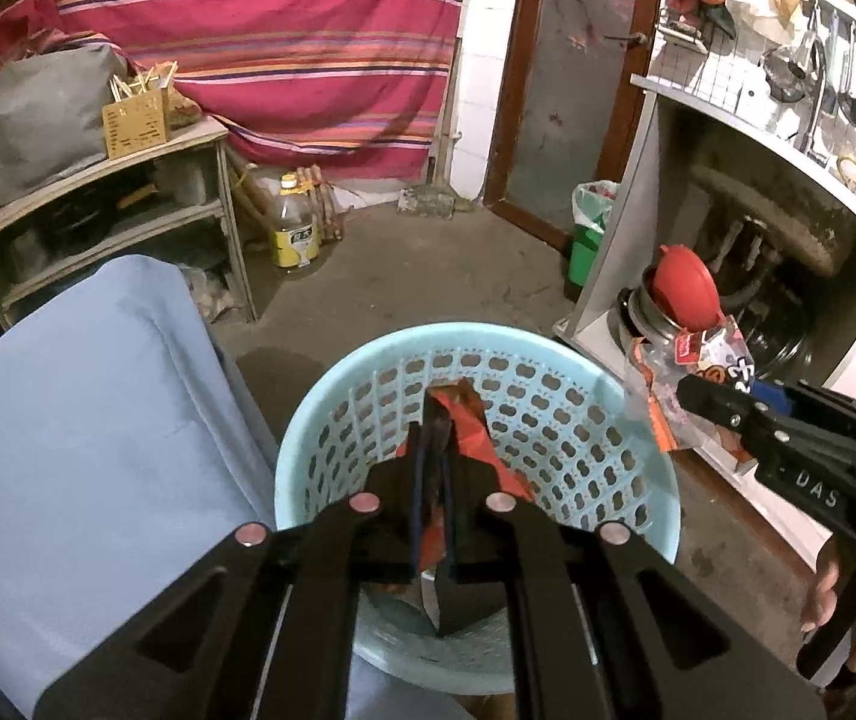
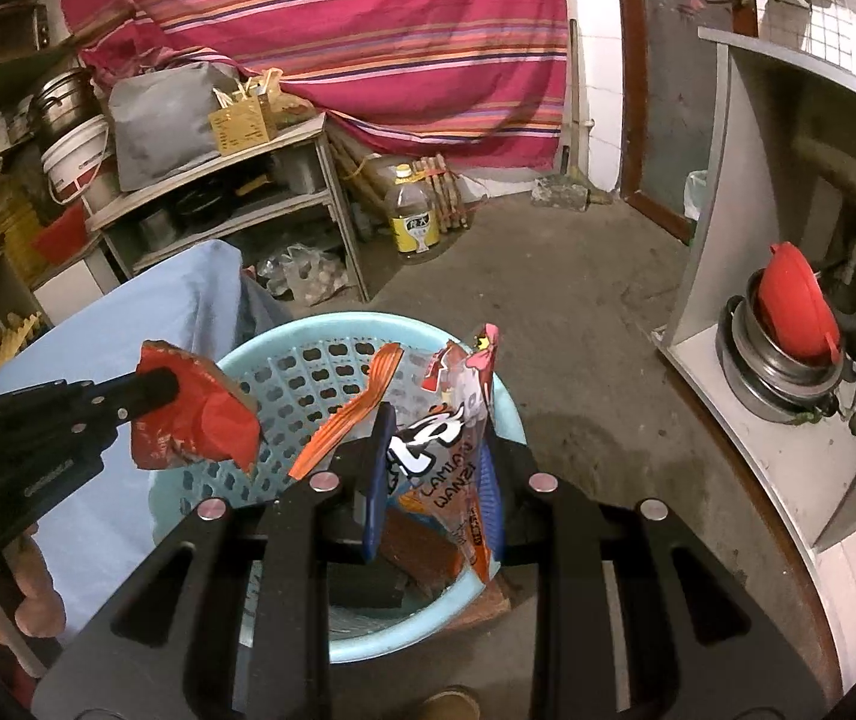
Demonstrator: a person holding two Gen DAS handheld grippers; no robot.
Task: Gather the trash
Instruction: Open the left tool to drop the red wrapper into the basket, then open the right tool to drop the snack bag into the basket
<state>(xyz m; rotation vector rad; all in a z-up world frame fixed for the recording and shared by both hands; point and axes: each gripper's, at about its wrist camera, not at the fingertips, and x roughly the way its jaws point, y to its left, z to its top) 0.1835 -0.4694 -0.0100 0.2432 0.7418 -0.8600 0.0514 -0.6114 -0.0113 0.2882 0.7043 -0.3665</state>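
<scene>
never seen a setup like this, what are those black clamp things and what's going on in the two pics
They are hand-held grippers, one in each of a person's hands, each carrying a camera that looks along its fingers. So one picture is the left gripper's view, the other the right's.

Both hang over a blue basket on the floor. The left gripper is shut on a red wrapper. The right gripper is shut on a snack bag. A blue cloth lies beside the basket.

striped curtain (image 1: 260, 30), concrete floor (image 1: 428, 276)
</scene>
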